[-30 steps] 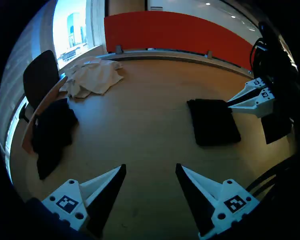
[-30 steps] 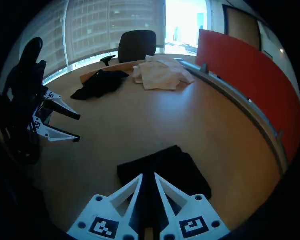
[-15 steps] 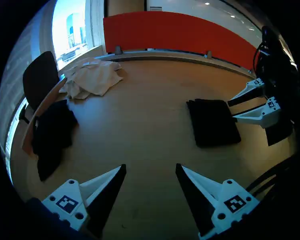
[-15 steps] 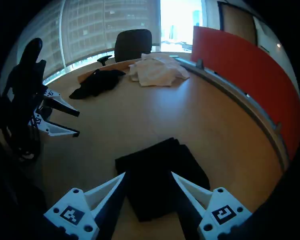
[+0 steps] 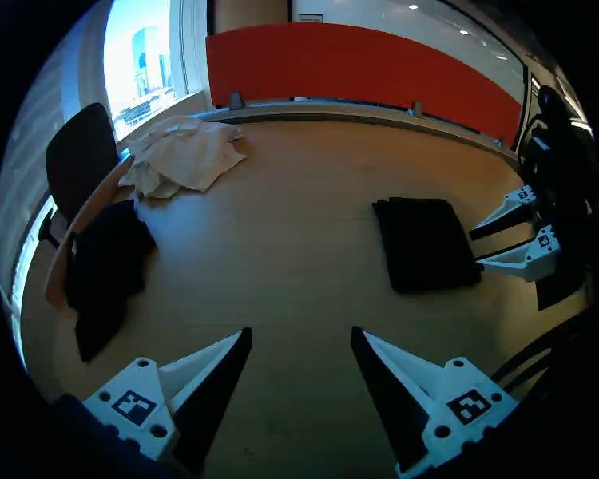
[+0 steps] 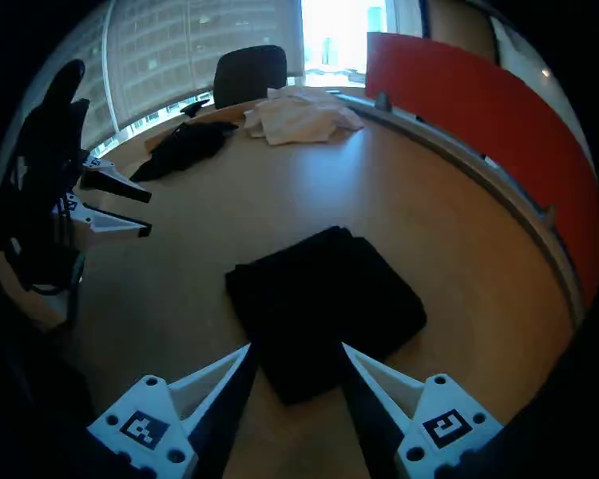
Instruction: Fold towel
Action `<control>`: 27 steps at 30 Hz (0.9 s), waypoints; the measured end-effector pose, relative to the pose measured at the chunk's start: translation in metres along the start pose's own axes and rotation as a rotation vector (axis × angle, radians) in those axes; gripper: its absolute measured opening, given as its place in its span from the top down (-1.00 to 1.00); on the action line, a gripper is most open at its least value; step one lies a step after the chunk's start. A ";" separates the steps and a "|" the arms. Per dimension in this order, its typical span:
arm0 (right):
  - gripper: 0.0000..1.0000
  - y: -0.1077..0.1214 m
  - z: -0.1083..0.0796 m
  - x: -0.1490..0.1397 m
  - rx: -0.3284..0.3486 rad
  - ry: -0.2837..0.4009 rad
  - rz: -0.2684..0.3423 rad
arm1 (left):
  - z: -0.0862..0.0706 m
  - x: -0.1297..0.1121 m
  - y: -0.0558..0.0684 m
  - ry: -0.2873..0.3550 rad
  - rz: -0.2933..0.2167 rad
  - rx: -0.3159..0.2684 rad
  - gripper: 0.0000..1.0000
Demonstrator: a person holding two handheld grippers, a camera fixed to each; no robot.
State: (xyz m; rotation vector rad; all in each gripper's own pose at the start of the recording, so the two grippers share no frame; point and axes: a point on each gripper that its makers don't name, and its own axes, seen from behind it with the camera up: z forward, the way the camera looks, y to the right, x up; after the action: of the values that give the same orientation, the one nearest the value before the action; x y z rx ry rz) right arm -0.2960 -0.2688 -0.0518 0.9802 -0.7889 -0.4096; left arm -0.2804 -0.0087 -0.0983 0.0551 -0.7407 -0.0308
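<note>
Towel: black towel [image 6: 323, 307], folded flat on the table [image 6: 459, 263].
Right gripper [image 6: 295, 363]: spread wide, empty. The towel lies straight ahead with its near corner between the jaws, so this is the nearer one.
Left gripper [image 5: 299, 351]: spread wide, empty, well apart from the towel, which lies ahead to its right.
Long axis: slanted across the right gripper's line.
Hard to make out: fold layers are lost in the black, and contact between the jaws and the cloth cannot be told.

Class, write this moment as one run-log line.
towel: black, folded, flat on table | left gripper: open, empty | right gripper: open, at towel, not gripping
</note>
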 end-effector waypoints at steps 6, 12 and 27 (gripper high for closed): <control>-0.38 -0.001 -0.002 -0.021 -0.014 -0.021 0.032 | 0.000 0.000 0.002 0.000 0.004 -0.002 -0.84; -0.37 -0.002 -0.003 -0.034 -0.019 -0.038 0.051 | 0.001 0.000 0.003 0.000 0.004 -0.004 -0.84; 0.03 0.000 -0.001 -0.052 -0.050 -0.064 0.079 | 0.000 -0.002 0.006 -0.002 0.012 -0.008 -0.83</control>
State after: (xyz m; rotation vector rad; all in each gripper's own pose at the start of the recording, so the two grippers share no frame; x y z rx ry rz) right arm -0.3299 -0.2350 -0.0731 0.8900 -0.8684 -0.3917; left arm -0.2816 -0.0026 -0.0990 0.0428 -0.7426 -0.0227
